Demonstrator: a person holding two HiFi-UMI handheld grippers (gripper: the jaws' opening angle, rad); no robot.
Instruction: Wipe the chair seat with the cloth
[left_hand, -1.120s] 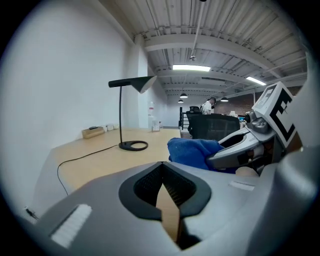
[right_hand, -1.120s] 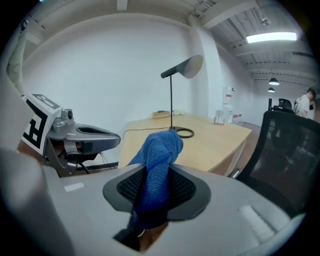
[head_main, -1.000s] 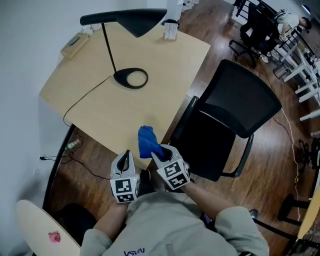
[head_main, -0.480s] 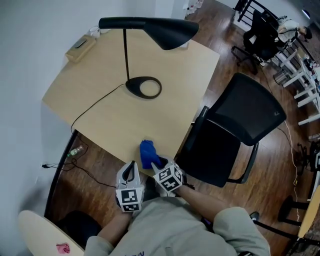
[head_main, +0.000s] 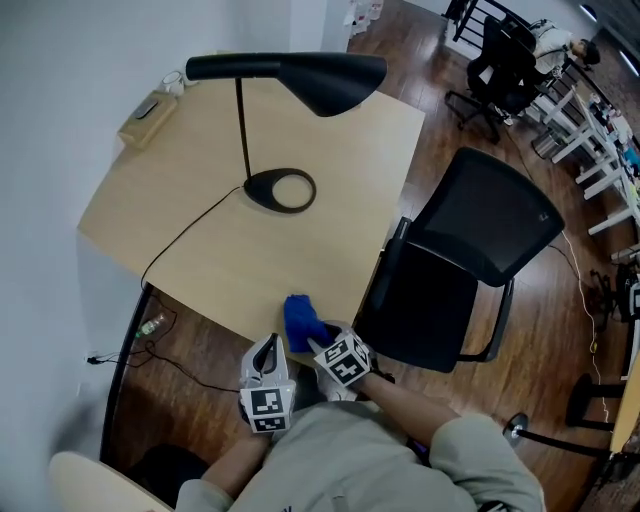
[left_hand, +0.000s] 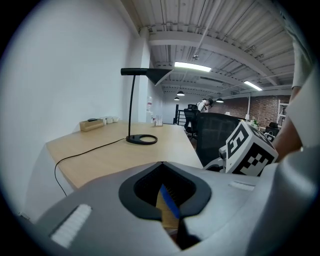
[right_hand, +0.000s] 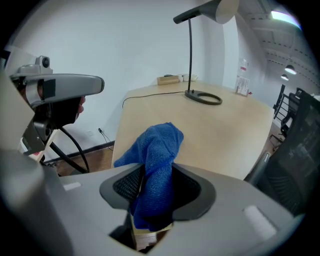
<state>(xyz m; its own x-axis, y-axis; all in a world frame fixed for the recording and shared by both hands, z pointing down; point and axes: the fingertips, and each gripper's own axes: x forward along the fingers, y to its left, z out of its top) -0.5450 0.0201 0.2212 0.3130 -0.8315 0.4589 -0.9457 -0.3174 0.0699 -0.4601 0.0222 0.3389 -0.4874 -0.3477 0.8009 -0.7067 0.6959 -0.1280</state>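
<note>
My right tool (right_hand: 152, 197), jaws just eased wider, loosely flanked a soft, limp blue cloth (right_hand: 157, 145) at the pale wooden tabletop (right_hand: 225, 130) edge; its bunched middle looked easiest to grip.

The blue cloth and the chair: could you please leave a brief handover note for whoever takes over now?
Left gripper: jaws together, empty.
Right gripper: jaws have just been opening; the blue cloth stands loosely between them, at the near edge of the table.
Chair seat: right of the table, cloth not on it.
Done: cannot tell whether the seat was wiped.
To do: probably regrip the cloth and wipe the seat.
</note>
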